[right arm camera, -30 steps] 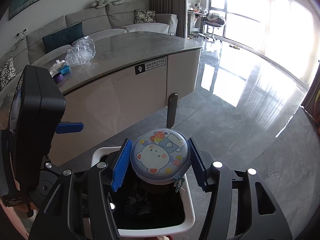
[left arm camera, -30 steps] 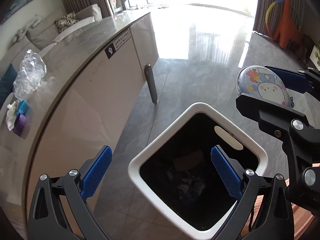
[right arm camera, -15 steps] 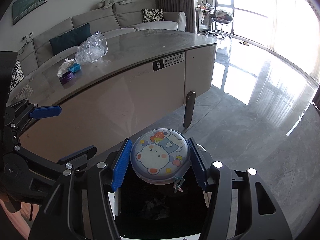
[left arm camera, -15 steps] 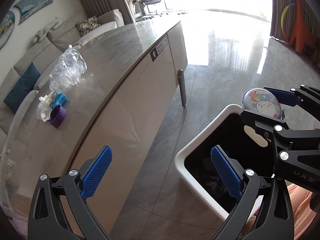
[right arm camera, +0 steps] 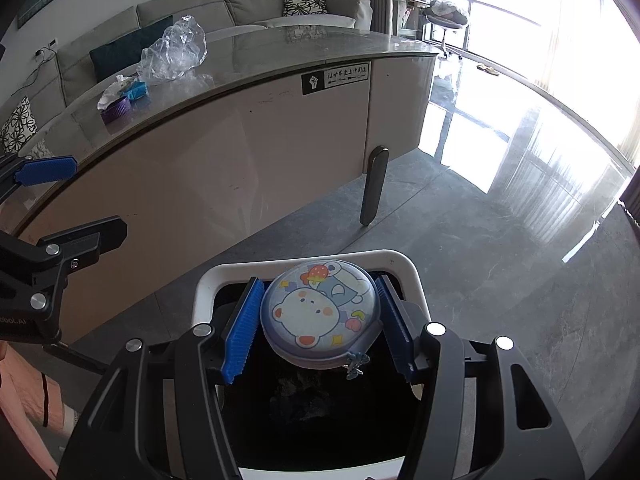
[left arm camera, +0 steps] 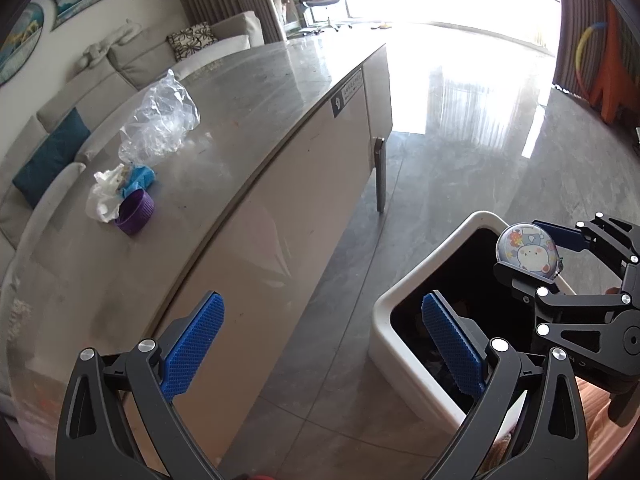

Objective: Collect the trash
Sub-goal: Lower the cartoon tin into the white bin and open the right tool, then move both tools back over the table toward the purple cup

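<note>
- The right gripper (right arm camera: 320, 320) has its blue pads pinching a round cartoon-printed pouch (right arm camera: 320, 314) by the sides, held directly over the open mouth of the white trash bin (right arm camera: 304, 266) on the floor.
- The left gripper (left arm camera: 320, 350) hangs empty, fingers spread wide, pointing between the counter (left arm camera: 280, 92) and the bin (left arm camera: 384, 304).
- Risk here: the pouch is domed and held only at its rim, so it looks likely to squirt out of the pads. It sits toward the bin's far edge, so a skewed release could bounce it off the rim onto the tiles.
- Second risk: the two grippers are close together, and a swing of the left one toward the counter could knock the right one or the bin.
- A small zip charm dangles from the pouch and could catch on a pad on the way out.
- In the bin: a dark liner or interior with some crumpled dark scraps at the bottom; too shadowed to name them for sure.
- Waiting on the counter: a crumpled clear plastic bag (left arm camera: 160, 120), a white tissue wad (left arm camera: 105, 196), a blue wrapper (left arm camera: 140, 176) and a purple cap (left arm camera: 135, 212), bunched together, well apart from the bin.
- Judging by that pile, collecting is only partly done.
</note>
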Tool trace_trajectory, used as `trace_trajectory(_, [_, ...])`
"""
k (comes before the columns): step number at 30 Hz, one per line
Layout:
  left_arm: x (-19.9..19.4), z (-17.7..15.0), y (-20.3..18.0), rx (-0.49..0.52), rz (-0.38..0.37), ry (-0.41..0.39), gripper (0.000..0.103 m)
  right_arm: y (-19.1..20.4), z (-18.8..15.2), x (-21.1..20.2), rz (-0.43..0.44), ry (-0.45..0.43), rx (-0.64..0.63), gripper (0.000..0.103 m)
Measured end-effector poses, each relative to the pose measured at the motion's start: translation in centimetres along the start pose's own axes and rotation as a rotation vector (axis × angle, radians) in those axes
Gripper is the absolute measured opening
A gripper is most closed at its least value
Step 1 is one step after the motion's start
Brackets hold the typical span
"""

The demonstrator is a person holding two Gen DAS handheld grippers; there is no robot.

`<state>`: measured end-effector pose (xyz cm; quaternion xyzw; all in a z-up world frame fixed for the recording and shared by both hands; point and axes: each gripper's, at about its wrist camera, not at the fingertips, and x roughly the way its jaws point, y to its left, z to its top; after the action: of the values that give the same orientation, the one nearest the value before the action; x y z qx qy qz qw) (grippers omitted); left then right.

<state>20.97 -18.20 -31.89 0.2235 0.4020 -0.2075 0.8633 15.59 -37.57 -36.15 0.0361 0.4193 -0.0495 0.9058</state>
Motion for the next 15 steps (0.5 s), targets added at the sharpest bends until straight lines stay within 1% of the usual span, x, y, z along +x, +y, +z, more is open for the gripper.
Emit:
trace_trajectory(1, [0.0, 0.0, 0.0, -0.001, -0.002, 0.000, 0.099, -0.1, 0.0, 0.0, -0.004, 0.006, -0.004, 0.074])
trace_trajectory(2, [0.0, 0.0, 0.0, -0.003, -0.004, 0.001, 0.099, -0.2, 0.0, -0.1, -0.013, -0.001, -0.007, 0.097])
trace_trajectory(3, [0.0, 0.0, 0.0, -0.004, -0.006, 0.001, 0.099, -0.3, 0.0, -0.5, -0.019, -0.024, -0.005, 0.099])
trace_trajectory(4, [-0.1, 0.1, 0.1, -0.004, -0.007, -0.002, 0.099, -0.3, 0.1, -0.8, -0.017, -0.043, -0.003, 0.099])
trace_trajectory(10, [-0.8, 0.3, 0.3, -0.011, -0.004, -0.022, 0.099, -0.5, 1.5, -2.1, 0.002, -0.080, 0.027, 0.099])
trace_trajectory(15, [-2.2, 1.1, 1.8, -0.050, 0.004, -0.056, 0.099, 0.6, 3.9, -4.5, 0.001, -0.148, -0.009, 0.099])
